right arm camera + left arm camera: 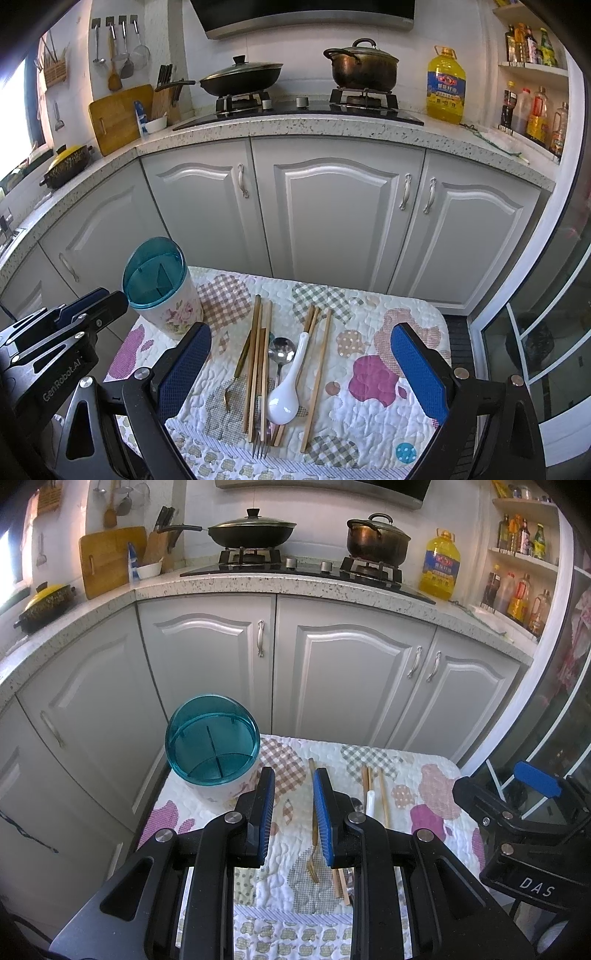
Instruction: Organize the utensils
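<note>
Utensils, none sorted: chopsticks [255,365], white spoon [286,391], metal spoon [281,350], forks [260,445] lay mid-table [373,439]. Holder [157,284] stood empty at the far left corner. Left gripper [293,812] and right gripper [301,373] were both spread, empty. Whole job remained, apparently.

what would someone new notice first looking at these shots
Probably the loose pile of utensils on the quilted cloth: wooden chopsticks, a white ceramic spoon and a metal fork lying between the open right gripper. Next, the teal-lidded utensil holder, standing empty at the far-left corner.
</note>
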The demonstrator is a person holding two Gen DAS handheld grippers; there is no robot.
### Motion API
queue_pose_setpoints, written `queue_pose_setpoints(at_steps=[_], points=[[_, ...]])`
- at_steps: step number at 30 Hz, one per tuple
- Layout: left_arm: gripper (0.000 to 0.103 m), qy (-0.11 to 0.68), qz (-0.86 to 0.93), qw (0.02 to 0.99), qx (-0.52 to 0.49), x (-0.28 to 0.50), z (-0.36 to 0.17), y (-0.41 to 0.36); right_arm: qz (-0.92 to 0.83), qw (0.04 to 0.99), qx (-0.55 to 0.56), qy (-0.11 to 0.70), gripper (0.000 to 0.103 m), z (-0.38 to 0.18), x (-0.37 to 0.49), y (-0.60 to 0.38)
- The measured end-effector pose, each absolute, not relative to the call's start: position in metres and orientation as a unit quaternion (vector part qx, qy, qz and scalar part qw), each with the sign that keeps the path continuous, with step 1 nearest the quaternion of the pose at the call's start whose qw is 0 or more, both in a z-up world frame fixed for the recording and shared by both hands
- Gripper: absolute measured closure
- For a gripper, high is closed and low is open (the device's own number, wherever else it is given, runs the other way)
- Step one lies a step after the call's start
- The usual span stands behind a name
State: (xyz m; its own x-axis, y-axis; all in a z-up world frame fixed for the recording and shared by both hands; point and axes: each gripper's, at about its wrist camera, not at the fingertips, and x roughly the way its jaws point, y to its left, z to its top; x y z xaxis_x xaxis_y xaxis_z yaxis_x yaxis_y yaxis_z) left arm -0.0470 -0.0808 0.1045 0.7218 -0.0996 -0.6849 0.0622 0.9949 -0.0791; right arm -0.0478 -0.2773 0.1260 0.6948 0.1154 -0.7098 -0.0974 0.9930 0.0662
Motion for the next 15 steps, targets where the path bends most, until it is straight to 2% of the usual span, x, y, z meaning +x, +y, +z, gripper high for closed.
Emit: queue_pose_setpoints(at_steps=[11, 15], points=[[0.082, 0.386, -0.044, 0.921, -0.028, -0.035, 0.094, -0.082, 0.063, 0.914, 0.008, 0.402, 0.006, 0.114, -0.038, -0.277], [0.082, 0.408, -0.059, 0.909, -0.058, -0.025, 0.083, -0.071, 0.063, 0.908, 0.016, 0.415, 0.006, 0.103, -0.031, -0.283]])
